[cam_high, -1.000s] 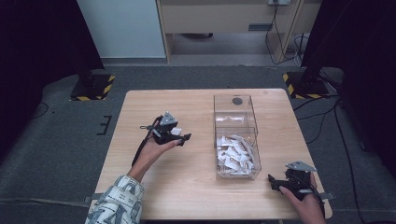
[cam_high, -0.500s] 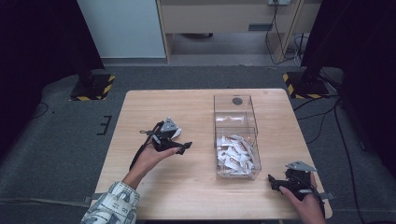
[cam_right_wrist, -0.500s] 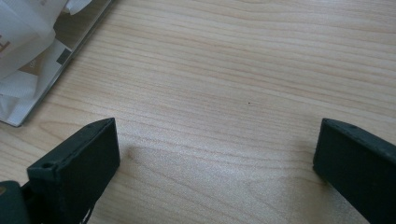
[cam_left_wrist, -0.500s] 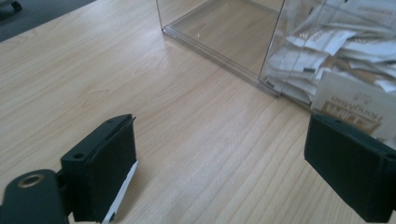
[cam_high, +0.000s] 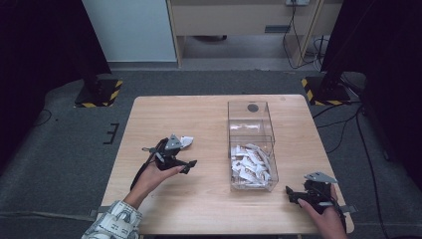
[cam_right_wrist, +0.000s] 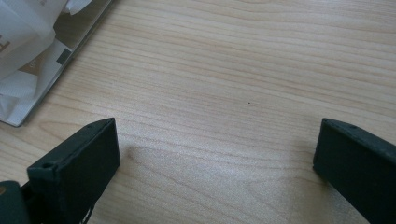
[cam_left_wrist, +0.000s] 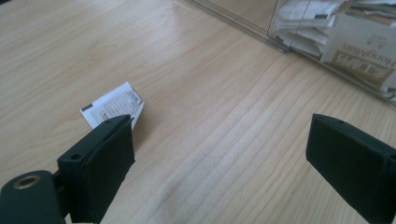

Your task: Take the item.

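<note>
A small white printed packet (cam_left_wrist: 114, 105) lies flat on the wooden table (cam_high: 209, 119), just beyond my left gripper (cam_high: 185, 166); in the high view the packet (cam_high: 186, 141) sits by the gripper's far side. The left gripper (cam_left_wrist: 224, 158) is open with only bare wood between its jaws. A clear plastic box (cam_high: 251, 144) right of centre holds several white packets (cam_high: 250, 164) in its near half. My right gripper (cam_high: 294, 195) rests low at the table's near right corner, open over bare wood (cam_right_wrist: 219, 149), with the box's corner (cam_right_wrist: 32, 60) at its left.
The box's far half (cam_high: 249, 117) has a dark round mark on its floor. Black stands with yellow-striped bases (cam_high: 99, 92) flank the table on the floor, and cables (cam_high: 348, 119) run at the right.
My left gripper has drawn back toward the person, and the white packet now lies free on the table beyond it. The right gripper has stayed where it was.
</note>
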